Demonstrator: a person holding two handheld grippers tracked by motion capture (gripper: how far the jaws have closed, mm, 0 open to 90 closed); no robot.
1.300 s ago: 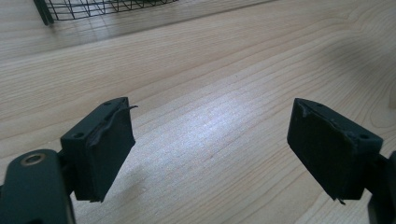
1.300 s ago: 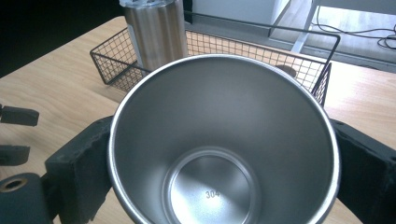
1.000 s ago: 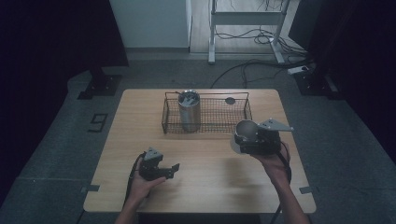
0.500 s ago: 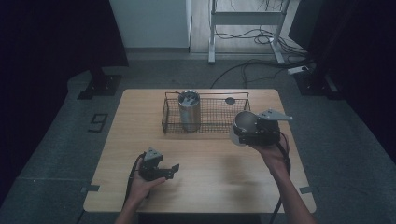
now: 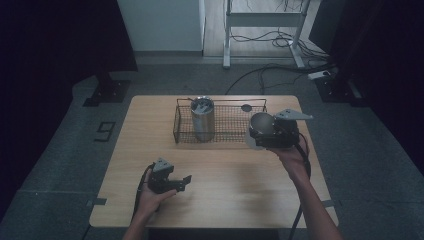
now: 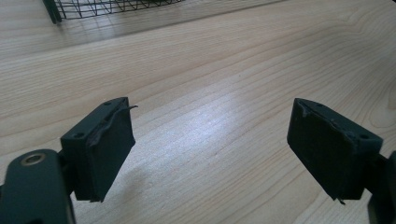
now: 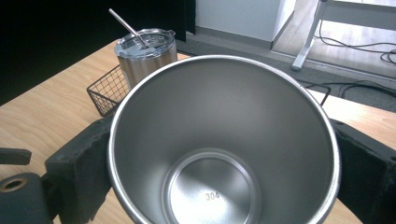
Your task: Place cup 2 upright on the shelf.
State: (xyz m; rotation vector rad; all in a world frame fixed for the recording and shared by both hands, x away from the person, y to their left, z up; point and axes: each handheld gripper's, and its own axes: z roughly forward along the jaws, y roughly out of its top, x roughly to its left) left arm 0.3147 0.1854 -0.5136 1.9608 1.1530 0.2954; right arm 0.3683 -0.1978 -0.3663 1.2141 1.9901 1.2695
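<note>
An empty steel cup fills the space between the jaws of my right gripper, which is shut on its sides. In the high view the right gripper holds the cup tilted above the table, just at the right end of a wire basket. A lidded steel tumbler with a straw stands in the basket's left part, and the right gripper view shows that tumbler beyond the cup. My left gripper rests low at the table's front left, jaws apart over bare wood.
The wooden table has free room across its front and middle. A small dark round thing lies at the basket's far right. Beyond the table are a grey floor, cables and a metal stand.
My right gripper has carried the cup away from the person and a little up, closer to the basket's right end. The left gripper has stayed put.
</note>
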